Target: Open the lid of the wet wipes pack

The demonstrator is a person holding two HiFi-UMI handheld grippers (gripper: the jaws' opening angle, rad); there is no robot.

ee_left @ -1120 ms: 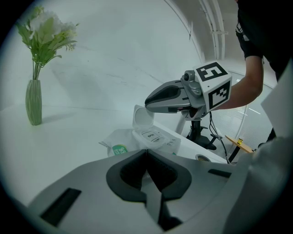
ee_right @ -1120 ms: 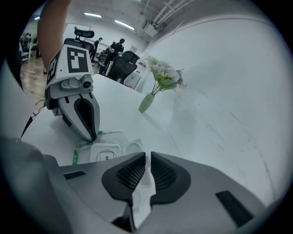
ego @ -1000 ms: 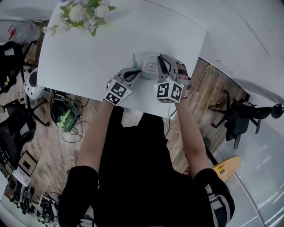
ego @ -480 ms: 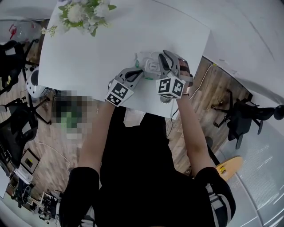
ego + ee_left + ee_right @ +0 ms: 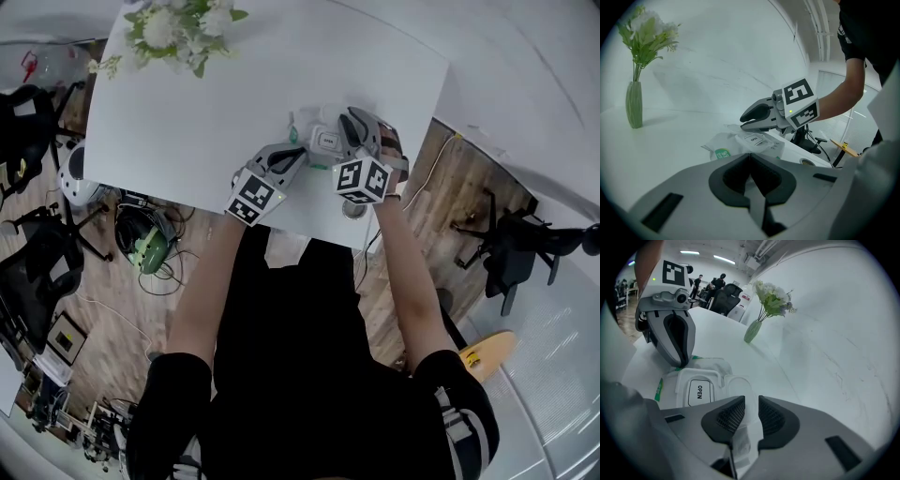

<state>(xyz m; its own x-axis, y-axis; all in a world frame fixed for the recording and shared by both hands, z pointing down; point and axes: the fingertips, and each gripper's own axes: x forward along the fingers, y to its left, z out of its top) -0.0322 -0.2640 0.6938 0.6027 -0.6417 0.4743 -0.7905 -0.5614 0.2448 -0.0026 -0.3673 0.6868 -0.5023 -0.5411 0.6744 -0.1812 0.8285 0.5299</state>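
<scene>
Rested the shut left gripper [image 5: 750, 157] at the wet wipes pack [image 5: 698, 391] on the table [image 5: 187, 122], just opened the right gripper [image 5: 751, 404] apart astride its end

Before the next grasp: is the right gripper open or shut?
Open. The right gripper has just been opening; its pads stand apart, plastic of the wet wipes pack loose between them.
</scene>
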